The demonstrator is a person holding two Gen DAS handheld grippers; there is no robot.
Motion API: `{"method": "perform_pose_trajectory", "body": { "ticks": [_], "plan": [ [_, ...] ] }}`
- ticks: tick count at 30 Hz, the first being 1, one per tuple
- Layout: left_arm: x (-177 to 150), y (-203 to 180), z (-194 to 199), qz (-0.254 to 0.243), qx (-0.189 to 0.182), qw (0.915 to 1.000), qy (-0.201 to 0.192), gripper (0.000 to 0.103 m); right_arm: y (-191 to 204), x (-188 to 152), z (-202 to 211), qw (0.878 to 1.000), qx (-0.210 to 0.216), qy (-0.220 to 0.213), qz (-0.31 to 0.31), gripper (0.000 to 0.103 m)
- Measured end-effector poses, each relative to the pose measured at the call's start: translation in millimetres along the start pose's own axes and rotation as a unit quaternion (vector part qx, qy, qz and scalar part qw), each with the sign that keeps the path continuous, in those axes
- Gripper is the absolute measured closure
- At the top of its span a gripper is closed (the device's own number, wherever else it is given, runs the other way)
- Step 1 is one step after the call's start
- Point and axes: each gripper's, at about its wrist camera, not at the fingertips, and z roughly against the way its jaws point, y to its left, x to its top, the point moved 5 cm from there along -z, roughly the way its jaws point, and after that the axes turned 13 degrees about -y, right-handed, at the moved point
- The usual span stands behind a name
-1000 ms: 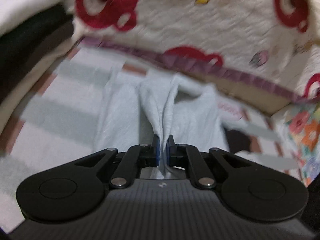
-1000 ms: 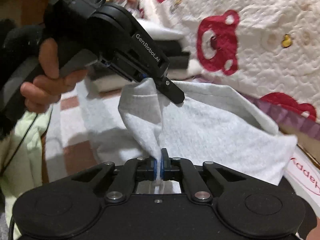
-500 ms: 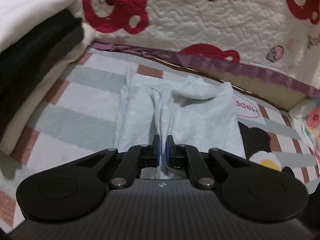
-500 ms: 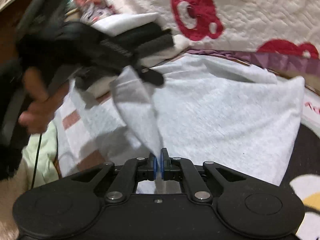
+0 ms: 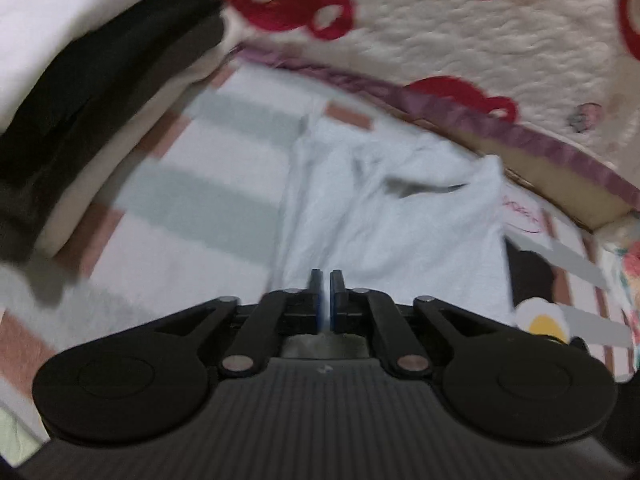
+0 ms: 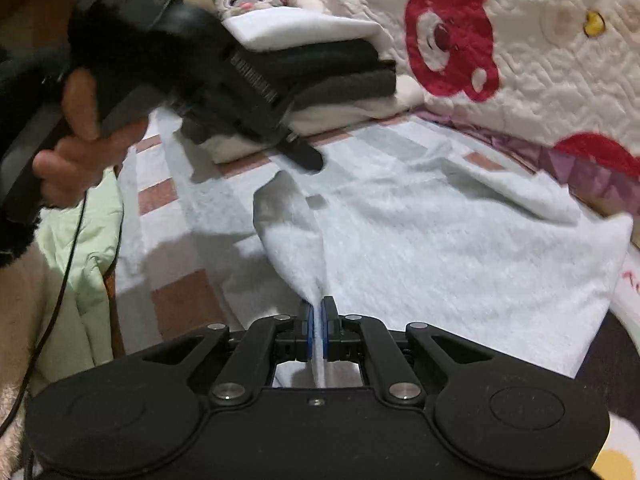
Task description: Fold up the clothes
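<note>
Up close, the right gripper (image 6: 317, 322) has its jaws pinching a ridge of the white garment (image 6: 440, 264), the cloth running straight between the blue pads and out underneath. From that pinch the fabric rises into a small peaked fold, then spreads flat across the striped blanket (image 6: 192, 292), with a rolled edge lying along its far side.

Over to the left wrist view: the left gripper (image 5: 325, 292) shows its jaws nearly together with a thin slit of light between them, and the picture is too blurred to say whether any cloth sits in that slit. The white garment (image 5: 384, 216) lies just ahead of it, rumpled, one corner flipped up at the far right.

In the right wrist view the left gripper (image 6: 308, 156) hangs above the cloth, tip clear of the peaked fold, held in the left hand (image 6: 76, 148). A pale green cloth (image 6: 76, 264) and a black cable (image 6: 68, 272) sit at the left edge.

Further back, a stack of folded clothes (image 6: 340, 80), white on top, black and grey below, rests on the blanket beside the garment. Behind everything stands a cream quilt with red bears (image 6: 540, 60), its purple border (image 6: 592, 168) running along the far side of the garment.
</note>
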Motion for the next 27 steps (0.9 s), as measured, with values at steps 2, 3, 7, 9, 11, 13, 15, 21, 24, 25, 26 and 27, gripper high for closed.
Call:
{"method": "perform_pose_trajectory", "body": {
  "ticks": [2, 3, 7, 9, 11, 13, 15, 21, 24, 25, 26, 27],
  "plan": [
    [-3.9, 8.7, 2.9, 0.060, -0.017, 0.9980, 0.008, 0.074, 1.1, -2.7, -0.4, 1.000, 0.001, 0.006, 0.008, 0.098],
    [-6.0, 13.2, 4.8, 0.100, -0.032, 0.9944, 0.011, 0.053, -0.3, -3.7, -0.4, 1.000, 0.001, 0.008, 0.002, 0.098],
    [-13.3, 18.5, 7.7, 0.169, -0.056, 0.9837, 0.024, 0.047, -21.4, -4.6, 1.9, 0.996, 0.007, 0.005, -0.090, 0.098],
    [-13.8, 14.7, 7.7, 0.140, -0.032, 0.9893, 0.025, 0.044, -30.2, -5.4, 2.7, 0.992, 0.010, 0.004, -0.128, 0.098],
    [-16.1, 9.3, 7.4, 0.125, -0.007, 0.9919, 0.021, 0.042, -30.6, -8.0, 2.1, 0.992, 0.009, 0.006, -0.127, 0.098],
    [-20.5, 2.0, 5.9, 0.117, 0.007, 0.9929, 0.020, 0.039, -30.2, -9.7, 1.9, 0.991, 0.011, 0.008, -0.132, 0.098],
    [-30.0, -9.6, 0.6, 0.116, -0.010, 0.9925, 0.038, 0.037, -28.8, -9.6, 1.5, 0.991, 0.012, 0.008, -0.134, 0.098],
    [-53.6, -10.8, -26.0, 0.159, 0.000, 0.9843, 0.075, 0.041, -21.5, -8.3, 1.7, 0.991, 0.025, 0.010, -0.130, 0.098],
    [-52.9, -15.3, -27.5, 0.121, 0.015, 0.9904, 0.065, 0.079, -17.7, -7.0, 2.8, 0.994, 0.026, 0.009, -0.110, 0.098],
    [-50.7, -20.6, -22.2, 0.100, 0.017, 0.9935, 0.053, 0.090, -16.7, -5.9, 3.7, 0.994, 0.025, 0.012, -0.106, 0.098],
    [-48.5, -25.9, -16.9, 0.078, 0.020, 0.9959, 0.041, 0.096, -15.6, -4.7, 4.5, 0.994, 0.024, 0.015, -0.101, 0.098],
    [-46.2, -31.3, -11.5, 0.057, 0.023, 0.9977, 0.028, 0.097, -13.4, -3.2, 5.5, 0.995, 0.023, 0.024, -0.091, 0.098]
  ]
}}
